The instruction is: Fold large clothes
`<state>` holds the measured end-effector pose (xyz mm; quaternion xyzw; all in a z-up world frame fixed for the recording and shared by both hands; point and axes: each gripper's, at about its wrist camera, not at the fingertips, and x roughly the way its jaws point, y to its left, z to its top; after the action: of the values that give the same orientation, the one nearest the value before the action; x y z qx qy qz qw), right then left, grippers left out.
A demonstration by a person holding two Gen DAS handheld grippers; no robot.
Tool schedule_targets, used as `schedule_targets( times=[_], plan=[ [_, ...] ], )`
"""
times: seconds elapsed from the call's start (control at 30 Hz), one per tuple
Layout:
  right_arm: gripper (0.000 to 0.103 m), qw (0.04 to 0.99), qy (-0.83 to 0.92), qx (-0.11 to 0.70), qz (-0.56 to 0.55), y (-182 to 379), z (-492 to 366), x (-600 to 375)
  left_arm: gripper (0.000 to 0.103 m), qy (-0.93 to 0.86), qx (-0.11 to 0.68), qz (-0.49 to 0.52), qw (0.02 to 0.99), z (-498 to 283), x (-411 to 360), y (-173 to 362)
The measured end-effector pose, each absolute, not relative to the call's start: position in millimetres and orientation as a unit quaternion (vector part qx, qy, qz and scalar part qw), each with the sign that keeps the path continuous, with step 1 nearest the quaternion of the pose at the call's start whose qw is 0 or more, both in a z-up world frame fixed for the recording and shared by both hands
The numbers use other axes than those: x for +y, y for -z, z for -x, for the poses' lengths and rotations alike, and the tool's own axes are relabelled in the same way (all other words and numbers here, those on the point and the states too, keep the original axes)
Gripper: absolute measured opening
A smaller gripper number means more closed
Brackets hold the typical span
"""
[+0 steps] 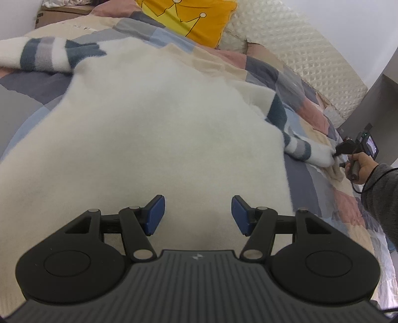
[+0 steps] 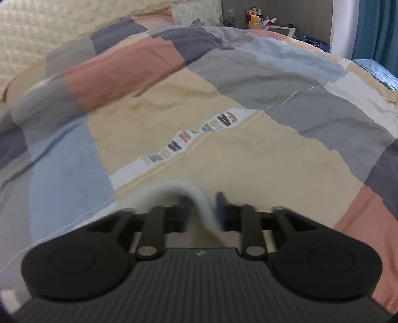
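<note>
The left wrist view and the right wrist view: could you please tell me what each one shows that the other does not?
Only the left wrist view shows the white sweater's body, a yellow crown pillow, the left gripper open above the sweater, and the person's hand.

Only the right wrist view shows "FASHION HOME" lettering, a shelf of bottles and a teal curtain.

Both show the patchwork quilt, the quilted headboard, and the right gripper at a sweater edge.

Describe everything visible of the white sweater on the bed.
The white sweater looks fluffy and knitted, with dark teal and grey stripes on both sleeves. It lies spread flat on the patchwork quilt, one sleeve stretched to the left, the other ending at the right gripper. In the right wrist view a white fold of it drapes between the parted fingers. The open left gripper hovers over its body.
</note>
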<state>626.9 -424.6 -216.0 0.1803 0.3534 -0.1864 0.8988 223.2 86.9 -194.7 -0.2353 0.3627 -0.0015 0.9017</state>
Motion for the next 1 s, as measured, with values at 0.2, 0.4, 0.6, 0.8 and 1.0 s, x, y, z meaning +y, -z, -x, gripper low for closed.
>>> schedule_targets(
  times=[0.2, 0.4, 0.6, 0.8, 1.0],
  plan=[
    [0.08, 0.914, 0.16, 0.332, -0.168, 175.9, -579.5, -419.0, 0.065, 0.004, 0.351, 0.214, 0.912, -206.5, 79.2, 188.3],
    [0.08, 0.918, 0.152, 0.323, -0.17, 159.5, -540.8, -420.9, 0.065, 0.017, 0.338, 0.222, 0.915, -178.6, 78.0, 179.8],
    [0.079, 0.923, 0.142, 0.322, -0.156, 179.8, -530.7, -428.9, 0.065, 0.017, 0.335, 0.22, 0.916, -171.8, 75.3, 178.4],
    [0.068, 0.923, 0.123, 0.318, -0.177, 210.6, -548.6, -450.2, 0.065, 0.009, 0.343, 0.226, 0.912, -188.4, 74.5, 186.4],
    [0.066, 0.925, 0.103, 0.355, -0.09, 245.3, -578.2, -443.9, 0.065, 0.004, 0.357, 0.222, 0.907, -207.1, 69.3, 195.9]
  ],
)
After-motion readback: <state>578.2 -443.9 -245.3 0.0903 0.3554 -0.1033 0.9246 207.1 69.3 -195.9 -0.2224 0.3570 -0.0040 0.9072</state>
